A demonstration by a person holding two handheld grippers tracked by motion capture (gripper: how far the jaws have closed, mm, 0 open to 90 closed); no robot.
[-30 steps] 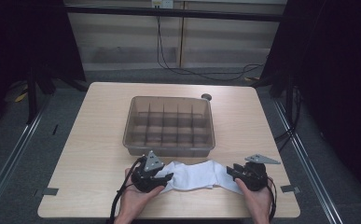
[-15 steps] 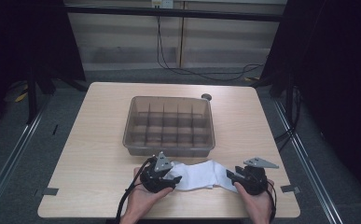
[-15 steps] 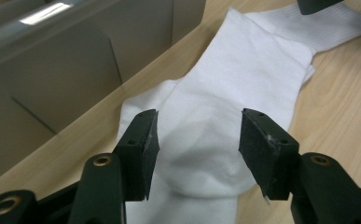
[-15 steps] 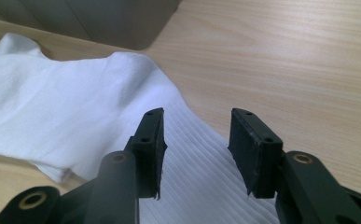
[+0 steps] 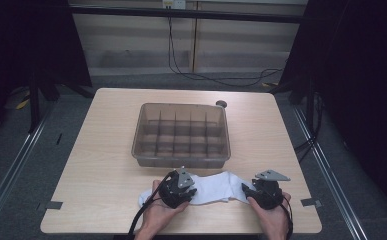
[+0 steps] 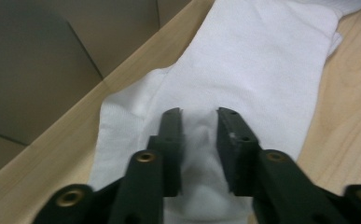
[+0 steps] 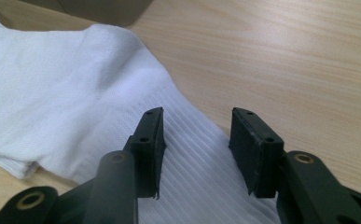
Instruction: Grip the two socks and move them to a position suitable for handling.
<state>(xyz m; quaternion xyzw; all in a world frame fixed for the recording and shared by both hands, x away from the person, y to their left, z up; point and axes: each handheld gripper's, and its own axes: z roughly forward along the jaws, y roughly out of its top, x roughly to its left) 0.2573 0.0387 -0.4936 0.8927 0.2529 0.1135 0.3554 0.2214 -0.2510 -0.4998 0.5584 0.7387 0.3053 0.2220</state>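
A white sock lies stretched across the near edge of the table, between my two grippers. My left gripper sits on the sock's left half. In the left gripper view its jaws have just been closing, and a fold of the sock is bunched up between the pads. My right gripper is at the sock's right end. In the right gripper view its jaws stand apart over the ribbed cuff, and the sock lies flat beneath them.
A brown see-through box with several compartments stands just beyond the sock, mid-table. Its wall shows close by in the left gripper view. A small dark round thing lies at the box's far right corner. Bare wood lies on both sides.
My left gripper has slid right along the sock, so the sock's left end now shows beyond it. Its jaws have narrowed. The right gripper has stayed put.
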